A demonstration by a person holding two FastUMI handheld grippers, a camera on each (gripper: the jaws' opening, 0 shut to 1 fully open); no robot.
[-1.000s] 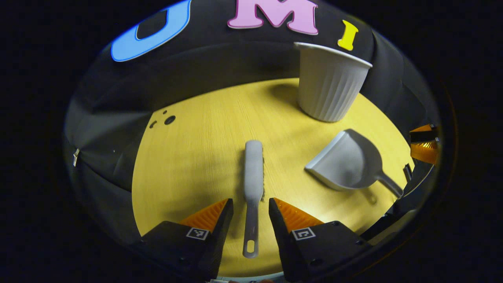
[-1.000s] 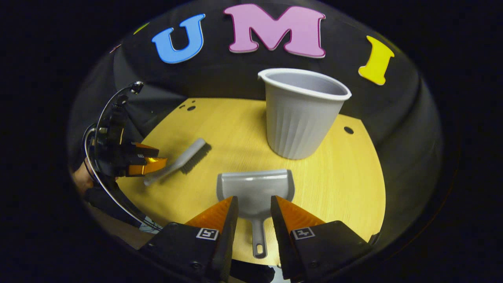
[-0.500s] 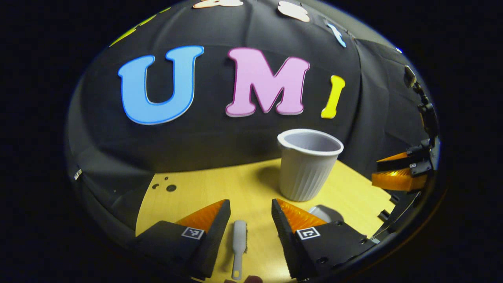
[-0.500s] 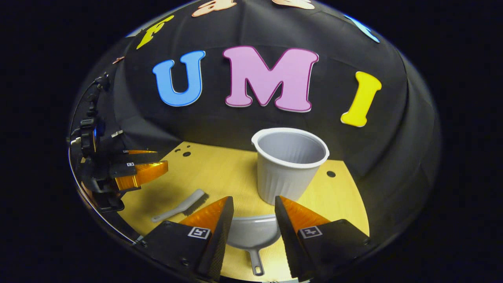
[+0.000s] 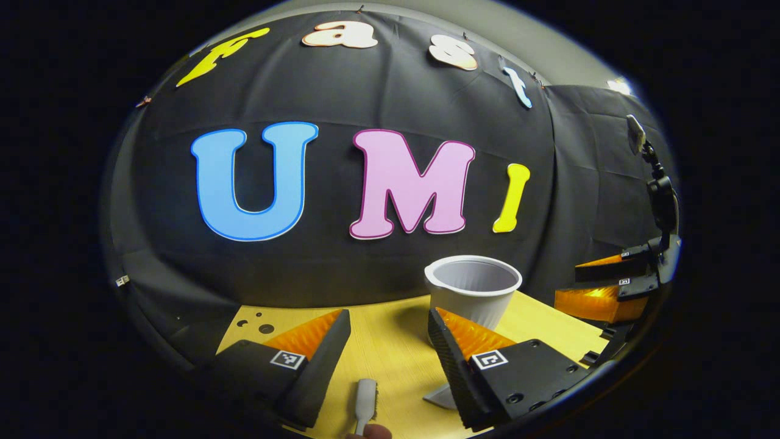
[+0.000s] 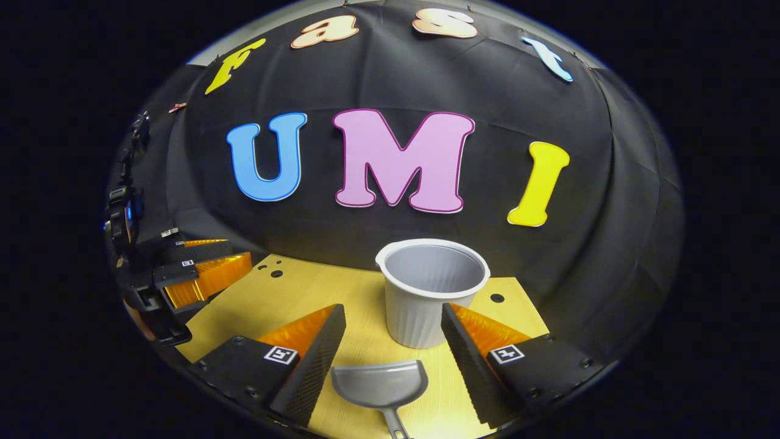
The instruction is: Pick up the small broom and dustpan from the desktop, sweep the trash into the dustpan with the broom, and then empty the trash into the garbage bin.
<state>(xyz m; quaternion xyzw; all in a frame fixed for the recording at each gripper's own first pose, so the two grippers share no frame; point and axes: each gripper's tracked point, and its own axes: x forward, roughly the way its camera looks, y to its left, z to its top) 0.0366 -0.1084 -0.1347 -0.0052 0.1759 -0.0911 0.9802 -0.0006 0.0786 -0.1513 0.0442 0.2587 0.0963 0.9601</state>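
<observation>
Left gripper (image 5: 387,329): the jaws stand wide apart and hold nothing. In the left gripper view, the small broom (image 5: 366,398) lies flat on the yellow wooden desktop (image 5: 390,347), low in the gap between the two fingers and touching neither. Only its head and bristle edge are visible; the handle runs out of view at the bottom edge. A grey corner of the dustpan (image 5: 440,397) shows just beside the inner edge of the right-hand finger. The garbage bin (image 5: 473,289), a ribbed grey tub with a white rolled rim, stands upright at the far side of the desktop, partly hidden behind that same finger. The right gripper (image 5: 600,286) appears at the right edge of this view, raised above the desktop.

Right gripper (image 6: 393,326): the jaws stand wide apart and hold nothing. In the right gripper view, the dustpan (image 6: 380,385) lies on the desktop (image 6: 286,299) between the fingers, mouth toward the garbage bin (image 6: 431,292), handle pointing back toward the camera. It touches neither finger. The bin stands just beyond the dustpan, apart from it. The left gripper (image 6: 201,274) shows at the left edge, above the desktop edge, jaws parted.
</observation>
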